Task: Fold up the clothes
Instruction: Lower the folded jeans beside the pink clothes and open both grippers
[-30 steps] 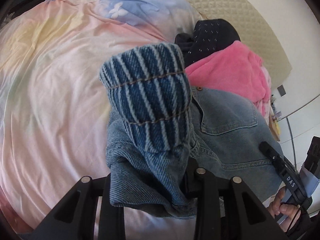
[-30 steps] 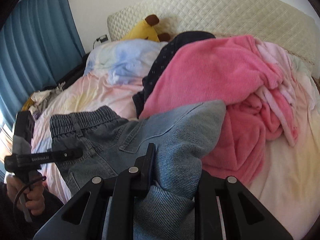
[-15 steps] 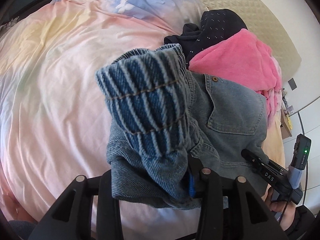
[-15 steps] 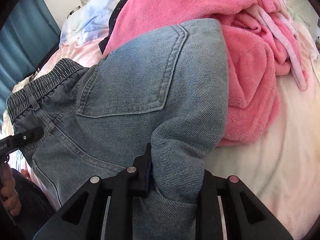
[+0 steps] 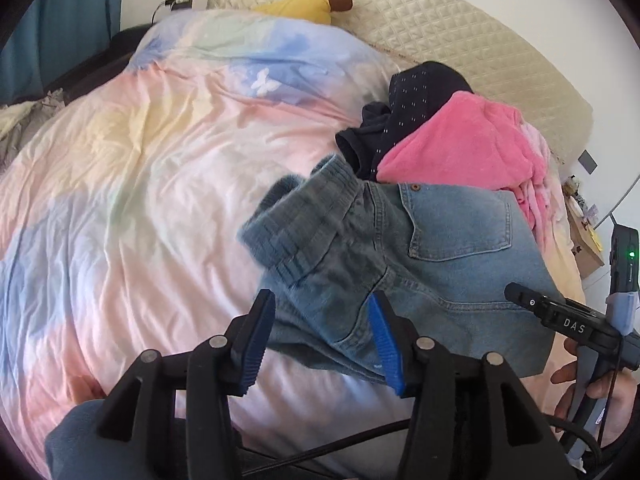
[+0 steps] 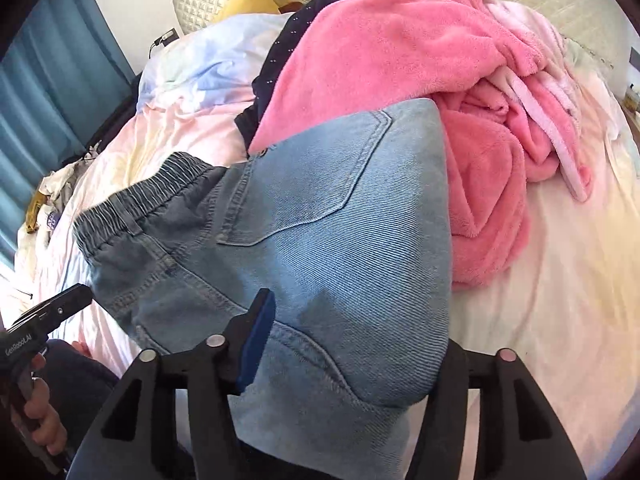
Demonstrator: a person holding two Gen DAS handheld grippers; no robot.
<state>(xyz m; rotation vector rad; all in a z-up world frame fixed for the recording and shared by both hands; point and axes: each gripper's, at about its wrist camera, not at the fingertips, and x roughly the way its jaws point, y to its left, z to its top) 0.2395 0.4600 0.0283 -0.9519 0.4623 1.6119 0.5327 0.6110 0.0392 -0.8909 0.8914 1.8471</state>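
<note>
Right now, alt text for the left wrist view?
Left gripper, jaws open, hovers at the elastic-waist end of folded blue jeans lying on a pastel bedsheet. A pink fleece garment and dark dotted garment are heaped behind; the right gripper enters at right.

Both views are bright with soft daylight. The jeans [image 5: 440,256] waistband is blurred by motion in the left view, while the denim weave is sharp in the right. Fisheye bends the headboard [image 5: 460,40]; black corners frame each picture.
</note>
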